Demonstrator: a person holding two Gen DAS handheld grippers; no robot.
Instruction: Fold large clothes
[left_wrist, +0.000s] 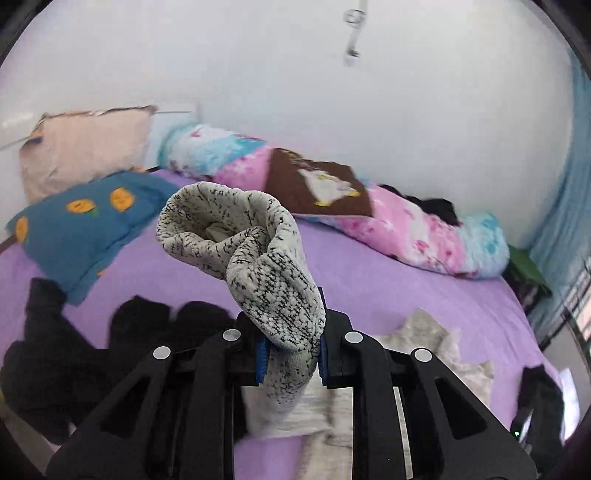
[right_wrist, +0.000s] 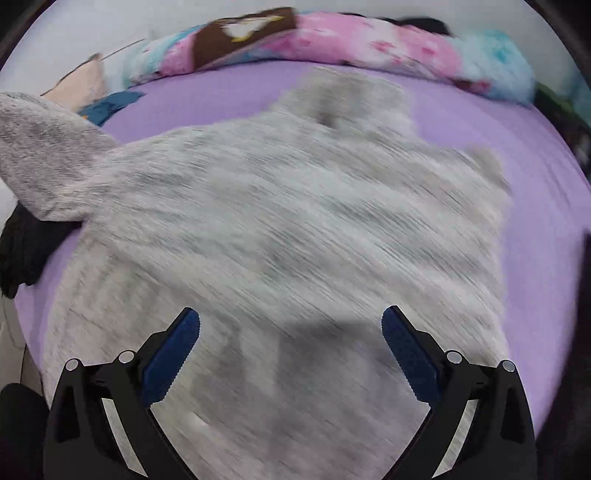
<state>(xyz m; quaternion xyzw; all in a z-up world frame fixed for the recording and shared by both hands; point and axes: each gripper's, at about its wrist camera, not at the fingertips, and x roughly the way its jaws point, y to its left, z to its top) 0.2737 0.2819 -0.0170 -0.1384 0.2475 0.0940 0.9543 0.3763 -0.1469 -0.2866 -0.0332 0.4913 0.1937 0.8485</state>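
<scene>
Left gripper (left_wrist: 290, 354) clamped on a sleeve (left_wrist: 255, 258) of the grey sweater (right_wrist: 280, 236), blue ribbed pads squeezing the knit between them. Sleeve is a chunky marled knit, cream with black flecks, tube-shaped, cuff end open and curling up above the jaws so the hollow inside shows. Rest of the fabric hangs below the jaws toward the bed.

Right gripper (right_wrist: 291, 345) released, jaws spread wide, nothing between the blue pads, hovering over the sweater body. Sweater lies spread across the purple sheet (right_wrist: 535, 192), body flat and broad, one sleeve lifted off at the left edge of the right wrist view. This view is heavily motion-blurred, so knit texture reads only as streaks.

Left wrist view only: blue pillow (left_wrist: 88, 225) with orange flower prints, beige pillow (left_wrist: 88, 147) propped against the white wall (left_wrist: 295, 92), black clothes (left_wrist: 66, 350) in a lumpy pile at lower left, another dark item at far right edge, blue curtain (left_wrist: 569, 192).

Both views: fluffy rolled blanket (left_wrist: 406, 225) along the wall, pink and pale blue plush with a brown patch showing a white bird.

Right wrist view only: full outline of the sweater body, which the left view shows merely as a pale crumpled patch behind the fingers.
</scene>
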